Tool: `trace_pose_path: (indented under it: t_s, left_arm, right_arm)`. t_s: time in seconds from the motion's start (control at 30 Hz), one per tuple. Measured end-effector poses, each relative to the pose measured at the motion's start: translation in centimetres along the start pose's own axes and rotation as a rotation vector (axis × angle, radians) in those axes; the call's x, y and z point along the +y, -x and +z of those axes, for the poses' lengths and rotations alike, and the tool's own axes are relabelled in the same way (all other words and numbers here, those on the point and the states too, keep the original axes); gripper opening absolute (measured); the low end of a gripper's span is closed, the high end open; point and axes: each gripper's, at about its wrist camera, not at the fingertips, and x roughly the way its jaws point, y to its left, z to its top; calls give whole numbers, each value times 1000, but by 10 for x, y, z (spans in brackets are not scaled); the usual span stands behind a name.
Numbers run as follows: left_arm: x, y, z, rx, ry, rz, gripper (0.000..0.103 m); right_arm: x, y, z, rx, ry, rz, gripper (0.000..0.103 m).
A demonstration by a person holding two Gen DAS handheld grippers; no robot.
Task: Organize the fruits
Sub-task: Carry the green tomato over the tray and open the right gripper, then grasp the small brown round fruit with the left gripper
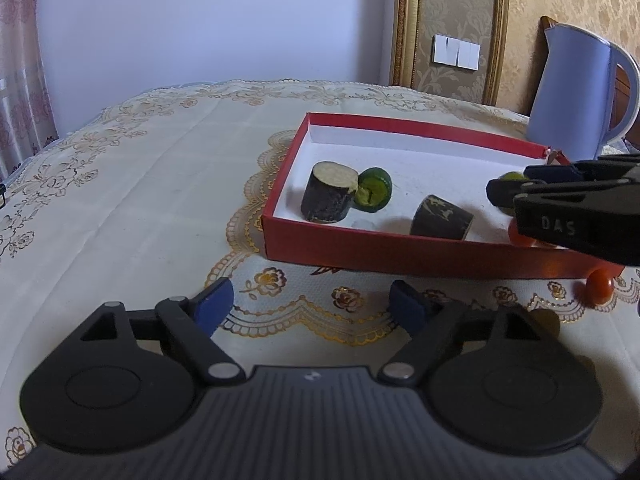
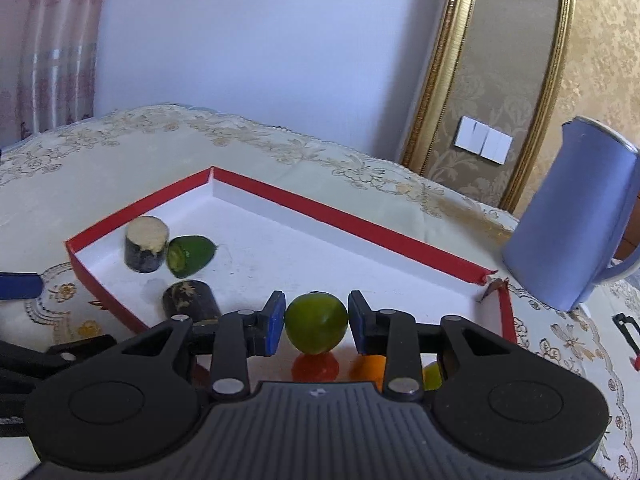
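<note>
A red box point(image 1: 344, 246) with a white inside point(image 2: 280, 248) lies on the table. It holds two dark cut cylinders point(image 1: 332, 192) point(image 1: 440, 218) and a cut green fruit point(image 1: 374, 190). My right gripper point(image 2: 316, 326) is shut on a whole green fruit point(image 2: 316, 322) and holds it over the box's near end, above a red fruit point(image 2: 316, 366), an orange one point(image 2: 368, 366) and a green one point(image 2: 432, 376). My left gripper point(image 1: 310, 306) is open and empty over the cloth, in front of the box. A red fruit point(image 1: 600, 286) lies outside the box.
A blue jug point(image 1: 580, 88) point(image 2: 572, 220) stands to the right of the box's far end. A patterned cream cloth point(image 1: 120, 200) covers the table. A wall with light switches point(image 1: 456, 52) is behind. A small black and red item point(image 2: 628, 336) lies at the right.
</note>
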Motion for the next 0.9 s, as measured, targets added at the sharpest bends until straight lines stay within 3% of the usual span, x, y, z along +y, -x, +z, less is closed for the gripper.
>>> trace_pose_path:
  t_s: [0.03,0.17,0.4,0.57,0.7,0.9]
  left_arm:
    - [0,-1,0,6,2,8,93]
    - [0,-2,0,11,4,15,93]
    - [0,-2,0,12,2,16,93]
    - [2,-4,0,23,10,30,101]
    - [3,-5,0,25,11,35,103]
    - [2,-5,1,27,13,37,103]
  right_arm:
    - [-1,2,0,2,-11,8,40]
    - [-6,22,-2,-39,-40,3,66]
    - [-28,78,-32,-113,-83,-28,66]
    - [-68,109,-66,-122,-214,-59,68]
    - [-97,110,-88,-88,-278,-160,74]
    - [-123,90,-109,8,-380,-172,74]
